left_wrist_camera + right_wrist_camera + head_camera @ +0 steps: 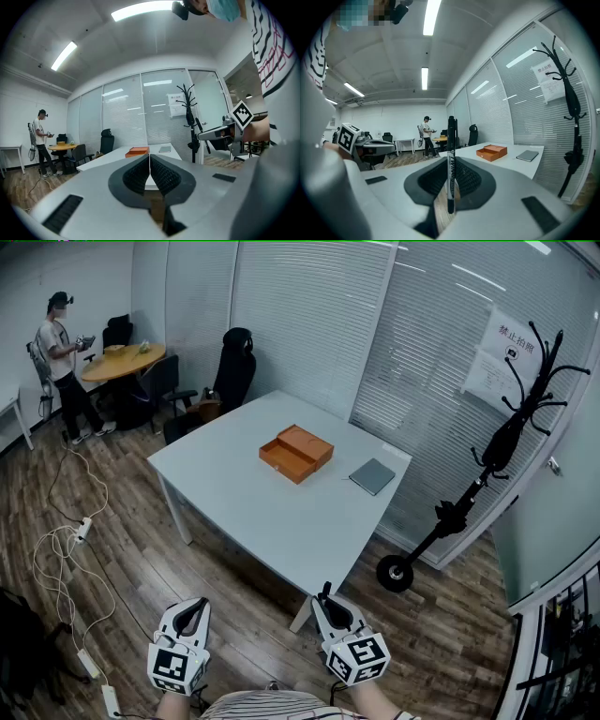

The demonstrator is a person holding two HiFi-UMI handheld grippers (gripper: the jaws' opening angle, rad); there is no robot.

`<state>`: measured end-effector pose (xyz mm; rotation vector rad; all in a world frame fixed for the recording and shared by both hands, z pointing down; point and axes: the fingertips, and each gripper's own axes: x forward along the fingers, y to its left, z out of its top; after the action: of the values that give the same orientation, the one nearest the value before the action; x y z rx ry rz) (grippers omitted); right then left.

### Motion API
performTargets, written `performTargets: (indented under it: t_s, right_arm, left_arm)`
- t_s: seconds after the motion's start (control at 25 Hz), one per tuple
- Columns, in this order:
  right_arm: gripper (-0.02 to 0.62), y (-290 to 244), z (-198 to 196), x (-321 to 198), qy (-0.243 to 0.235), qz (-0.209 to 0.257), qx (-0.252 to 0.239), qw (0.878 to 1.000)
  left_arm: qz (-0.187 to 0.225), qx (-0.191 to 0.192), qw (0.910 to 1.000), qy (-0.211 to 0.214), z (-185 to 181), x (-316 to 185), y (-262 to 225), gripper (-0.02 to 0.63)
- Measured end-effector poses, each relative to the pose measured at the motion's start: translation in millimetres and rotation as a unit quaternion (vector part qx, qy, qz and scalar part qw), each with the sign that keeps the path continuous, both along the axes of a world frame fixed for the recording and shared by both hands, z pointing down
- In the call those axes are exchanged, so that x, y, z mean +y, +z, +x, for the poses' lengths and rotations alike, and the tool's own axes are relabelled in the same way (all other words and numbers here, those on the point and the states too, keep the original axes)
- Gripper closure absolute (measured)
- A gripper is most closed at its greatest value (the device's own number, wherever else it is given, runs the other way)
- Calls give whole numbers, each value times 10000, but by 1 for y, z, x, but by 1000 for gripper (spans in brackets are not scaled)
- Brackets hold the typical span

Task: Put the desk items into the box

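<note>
An open orange box [295,454] sits in the middle of the white table [244,502], with a grey notebook [372,475] to its right. Both grippers hang low in front of the table's near corner, well short of the box. My left gripper [193,611] is shut with nothing between its pads [161,174]. My right gripper [327,600] is shut on a black marker pen [451,154] that stands upright between its jaws. The right gripper view has the box [491,152] and the notebook [528,155] far ahead on the table.
A black coat rack [487,465] leans by the glass wall at the right. Office chairs [232,371] stand behind the table. A person [58,362] stands by a round wooden table [122,360] at the far left. Cables and a power strip [66,549] lie on the floor at the left.
</note>
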<state>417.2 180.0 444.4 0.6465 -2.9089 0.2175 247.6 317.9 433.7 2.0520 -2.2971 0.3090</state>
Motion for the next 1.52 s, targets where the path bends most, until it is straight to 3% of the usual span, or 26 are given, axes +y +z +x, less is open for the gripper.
performTargets:
  t_s: [0.32,0.6,0.8,1.24,1.52]
  right_arm:
    - [537,10,-3,-25,-206,21,93,9997]
    - [537,16,-34,-42,-124,-8,150,9998]
    - [537,19,-73,-55,142,-40,153,9998]
    - [537,18,-185,-74,1022,-108,114,9946]
    - [537,22,-233,-76,1427,-108,171,9896]
  left_arm:
    - [0,20,9998,-180,3,-16,11,580]
    - [19,143,9998,-124,-26,-31,22,580]
    - [-8,206,9997,151,-68,-49,27,580]
    - [-152,126,9970,752,-210,-77,20,580]
    - [-227,197,9937,1081,-269,-85,29,580]
